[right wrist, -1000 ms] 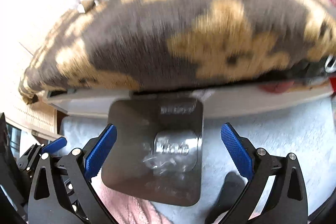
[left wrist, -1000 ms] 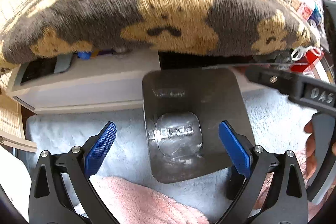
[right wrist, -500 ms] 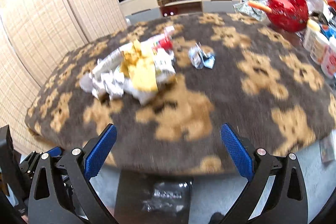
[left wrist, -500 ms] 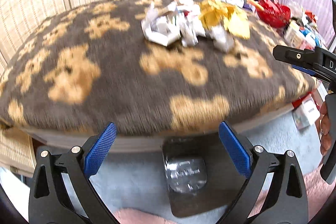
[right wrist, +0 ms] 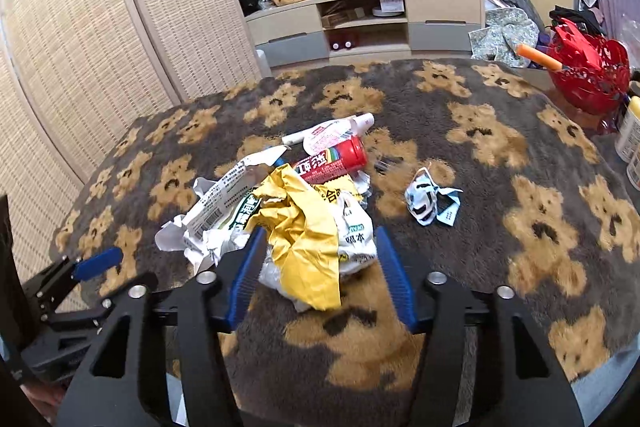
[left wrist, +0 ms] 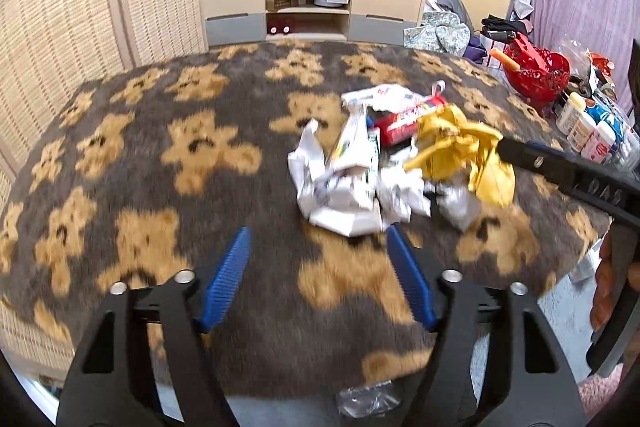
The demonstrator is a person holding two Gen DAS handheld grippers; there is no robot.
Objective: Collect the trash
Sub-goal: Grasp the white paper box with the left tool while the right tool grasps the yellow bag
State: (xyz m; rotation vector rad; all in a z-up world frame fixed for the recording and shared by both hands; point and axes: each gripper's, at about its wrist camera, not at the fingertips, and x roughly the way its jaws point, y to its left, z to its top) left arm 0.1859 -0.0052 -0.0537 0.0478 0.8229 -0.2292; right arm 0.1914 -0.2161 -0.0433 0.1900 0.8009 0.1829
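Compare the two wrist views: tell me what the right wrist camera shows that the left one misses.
Only the right wrist view shows the small blue-and-white wrapper lying apart from the pile, and the left gripper at its left edge.

Only the left wrist view shows the white bottles near the table's right edge.

Both show the yellow wrapper, red can, bear-print cover and red basket.

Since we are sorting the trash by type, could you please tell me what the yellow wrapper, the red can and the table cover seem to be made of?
Yellow wrapper: probably thin plastic or coated paper; it holds sharp creases with a slight sheen.
Red can: a rigid, glossy printed cylinder, likely metal, possibly plastic.
Table cover: plush fleece-like fabric; fuzzy matte pile with a teddy bear pattern.
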